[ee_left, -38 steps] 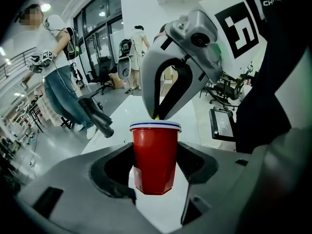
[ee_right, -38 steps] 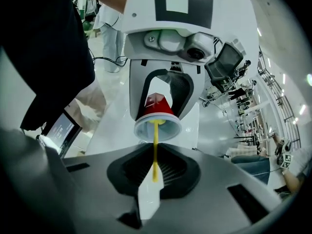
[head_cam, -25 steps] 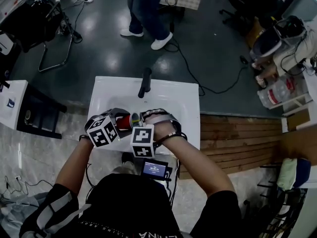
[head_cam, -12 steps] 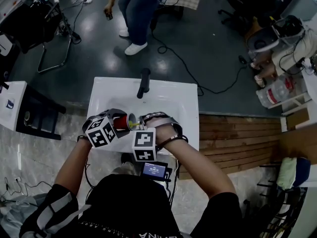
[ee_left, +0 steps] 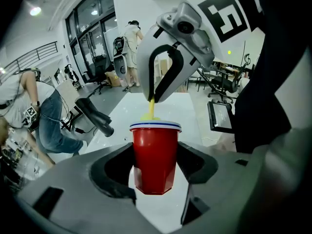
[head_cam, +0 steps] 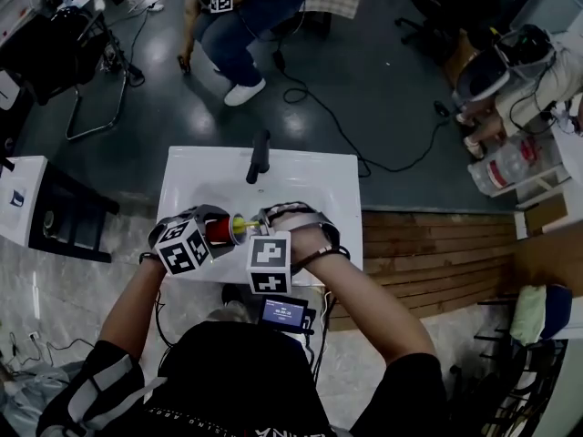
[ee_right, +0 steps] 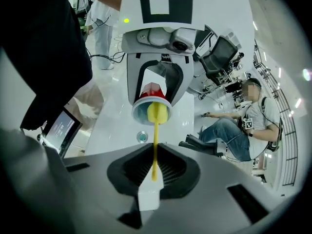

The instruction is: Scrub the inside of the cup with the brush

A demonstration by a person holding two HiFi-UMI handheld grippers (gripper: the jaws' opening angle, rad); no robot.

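Jaws barely show in the head view, where the left gripper [head_cam: 211, 232] and right gripper [head_cam: 261, 224] meet over the white sink [head_cam: 314, 185]. Left gripper view: wide-spread jaws clamp the red plastic cup [ee_left: 155, 157] mid-wall; it is likely light and crushable, so squeeze gently. Right gripper view: jaws pinch the yellow brush [ee_right: 155, 145] by its thin handle, its soft head inside the cup's mouth.

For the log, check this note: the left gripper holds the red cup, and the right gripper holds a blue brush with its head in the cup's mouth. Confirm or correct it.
One error: the brush is yellow, not blue, as the right gripper view shows. The left gripper does hold the red cup, and the right gripper holds the brush, its head in the cup's mouth.
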